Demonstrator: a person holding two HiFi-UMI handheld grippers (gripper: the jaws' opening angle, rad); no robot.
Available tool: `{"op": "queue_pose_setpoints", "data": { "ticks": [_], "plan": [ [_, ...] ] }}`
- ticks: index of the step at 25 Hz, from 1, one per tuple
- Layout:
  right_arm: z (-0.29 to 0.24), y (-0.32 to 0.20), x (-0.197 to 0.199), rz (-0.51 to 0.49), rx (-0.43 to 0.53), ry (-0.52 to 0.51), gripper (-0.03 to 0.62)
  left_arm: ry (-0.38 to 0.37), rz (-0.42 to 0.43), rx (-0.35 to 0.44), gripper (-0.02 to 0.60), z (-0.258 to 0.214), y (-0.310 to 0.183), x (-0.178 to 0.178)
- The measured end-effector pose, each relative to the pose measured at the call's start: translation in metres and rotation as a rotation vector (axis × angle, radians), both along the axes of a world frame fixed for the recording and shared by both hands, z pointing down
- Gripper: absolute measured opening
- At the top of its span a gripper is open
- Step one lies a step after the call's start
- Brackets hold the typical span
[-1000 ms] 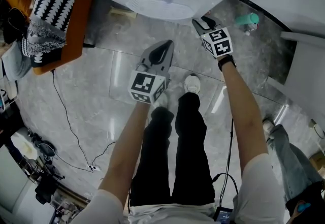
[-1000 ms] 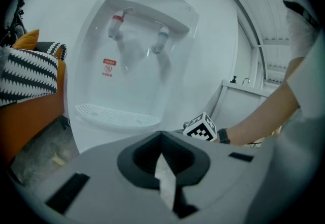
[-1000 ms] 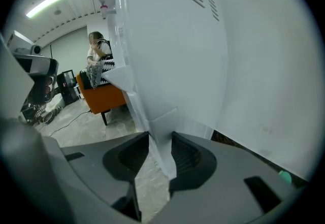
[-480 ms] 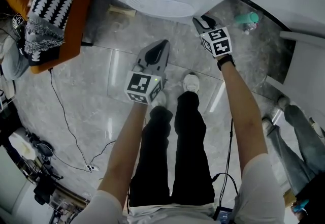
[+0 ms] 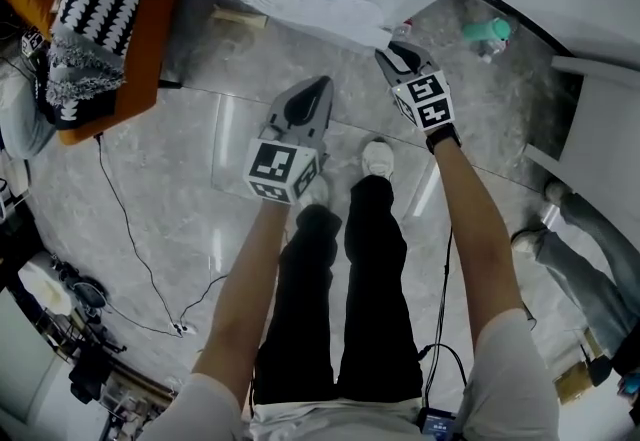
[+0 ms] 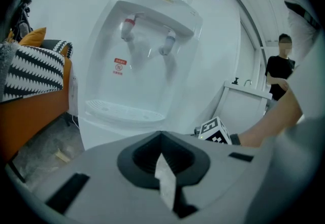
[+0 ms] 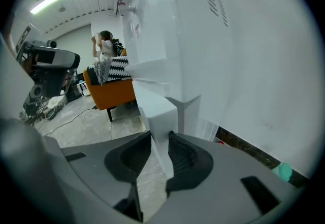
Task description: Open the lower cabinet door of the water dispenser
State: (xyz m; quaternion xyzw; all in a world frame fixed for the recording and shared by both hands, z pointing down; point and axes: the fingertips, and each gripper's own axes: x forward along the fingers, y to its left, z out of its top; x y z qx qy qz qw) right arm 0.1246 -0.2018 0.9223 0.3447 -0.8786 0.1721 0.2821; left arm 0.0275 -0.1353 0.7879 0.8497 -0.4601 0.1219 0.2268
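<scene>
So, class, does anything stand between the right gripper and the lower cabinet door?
Nothing visible does: the right gripper has just closed its jaws on the lower cabinet door at its edge. The left gripper hovers shut in front of the water dispenser, apart from the door.

Head view: steeply down. Left gripper view, right gripper view: facing shared water dispenser (image 6: pixel 147 60), close.

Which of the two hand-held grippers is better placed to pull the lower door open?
The right hand-held gripper: its jaws have just been closing and now pinch the door edge. The left hand-held gripper hangs shut, short of the dispenser.
</scene>
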Motion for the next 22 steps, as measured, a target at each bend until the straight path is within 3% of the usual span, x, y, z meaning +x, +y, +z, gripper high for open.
{"op": "queue_pose_setpoints", "data": {
  "ticks": [22],
  "plan": [
    [0.003, 0.076, -0.042, -0.049, -0.037, 0.003, 0.092, 0.009, -0.068, -0.028, 0.012, 0.006, 0.038, -0.047]
  ]
}}
